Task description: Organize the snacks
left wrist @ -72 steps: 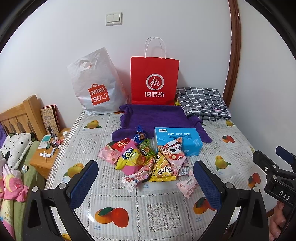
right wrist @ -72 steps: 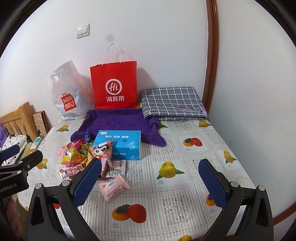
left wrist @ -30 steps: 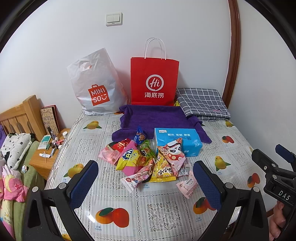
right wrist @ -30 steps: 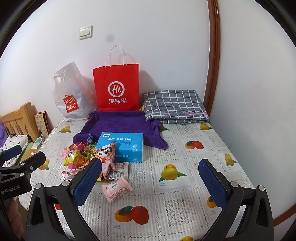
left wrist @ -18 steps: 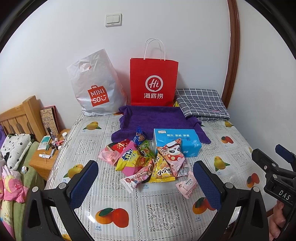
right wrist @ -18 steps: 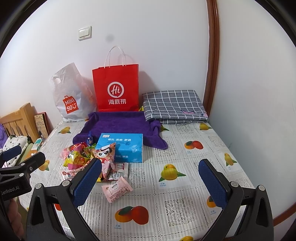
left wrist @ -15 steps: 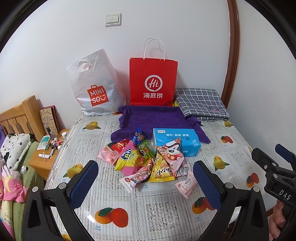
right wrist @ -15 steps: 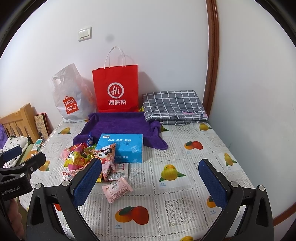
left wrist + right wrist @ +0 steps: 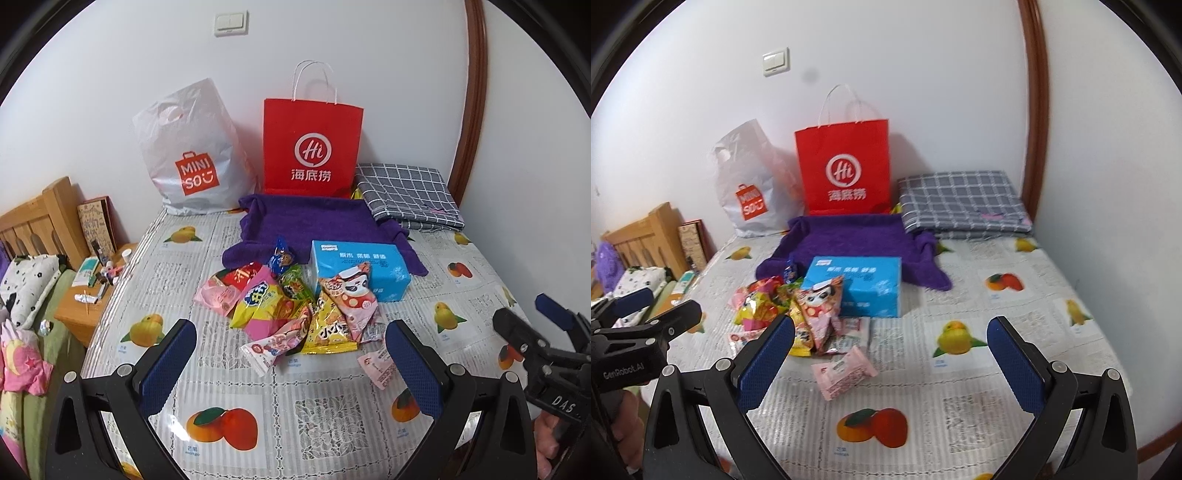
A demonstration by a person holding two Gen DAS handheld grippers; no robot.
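A pile of colourful snack packets [image 9: 291,310] lies on the fruit-print table cover [image 9: 288,413], against a blue box [image 9: 360,269]; the pile also shows in the right wrist view [image 9: 798,314]. One small pink packet [image 9: 844,371] lies apart at the front, also in the left wrist view [image 9: 378,365]. A red paper bag [image 9: 312,147] and a white MINISO plastic bag [image 9: 192,155] stand at the wall. My left gripper [image 9: 291,365] is open and empty above the near side of the pile. My right gripper [image 9: 890,365] is open and empty, to the right of the pile.
A purple towel [image 9: 314,225] lies behind the box. A folded grey checked cloth [image 9: 406,195] sits at the back right by the wall. A wooden bedside stand [image 9: 92,295] with small items and a bed are to the left.
The right gripper has moved closer to the table and turned slightly right, so the scene appears larger and shifted. The left gripper has barely moved. Nothing on the table has moved.
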